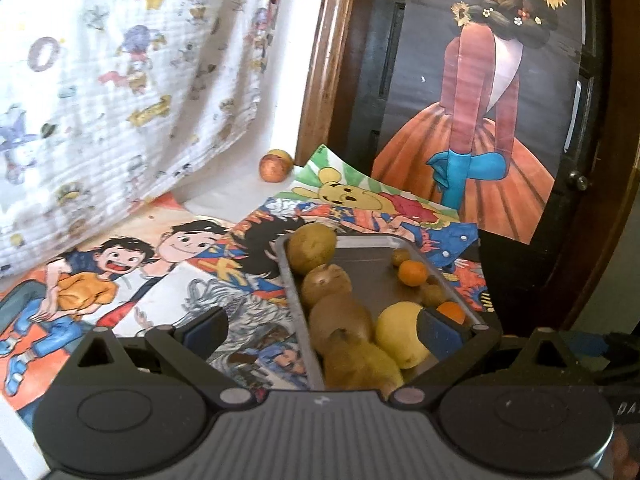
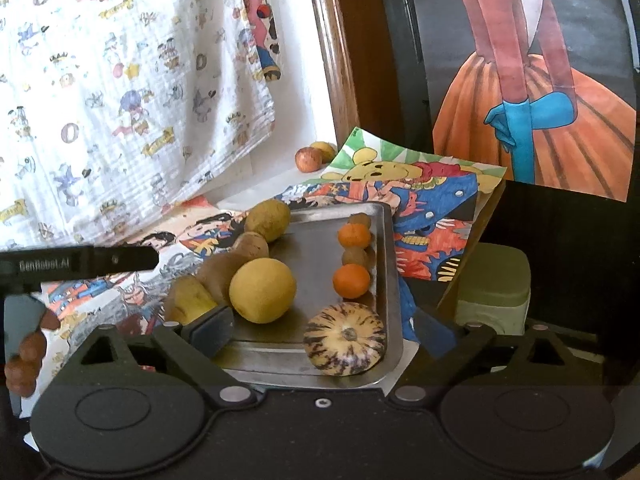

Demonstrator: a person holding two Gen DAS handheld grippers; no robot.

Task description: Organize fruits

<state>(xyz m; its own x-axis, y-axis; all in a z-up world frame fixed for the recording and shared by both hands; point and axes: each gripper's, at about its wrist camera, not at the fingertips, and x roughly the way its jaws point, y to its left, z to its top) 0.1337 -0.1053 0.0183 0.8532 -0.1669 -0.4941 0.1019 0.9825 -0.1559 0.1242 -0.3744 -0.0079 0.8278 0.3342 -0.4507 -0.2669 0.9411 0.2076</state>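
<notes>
A metal tray (image 2: pixel 320 236) lies on drawings. Along its left side runs a row of brown fruits (image 2: pixel 268 220), with a yellow round fruit (image 2: pixel 263 290) beside them. Two oranges (image 2: pixel 352 280) and small brown fruits line the right side. A striped melon (image 2: pixel 345 338) sits at the near rim, between the fingers of my open right gripper (image 2: pixel 323 332), which do not touch it. My left gripper (image 1: pixel 323 330) is open too, straddling the tray's left rim (image 1: pixel 298 312), the nearest brown fruits (image 1: pixel 340 320) and the yellow fruit (image 1: pixel 400 334).
A red apple (image 1: pixel 274 167) and a yellow fruit behind it lie by the wall, beyond the drawings. A printed cloth (image 1: pixel 120 80) hangs at the left, and a wooden frame (image 1: pixel 320 60) and a poster (image 1: pixel 480 120) stand behind. A green-lidded container (image 2: pixel 492 280) sits right of the tray.
</notes>
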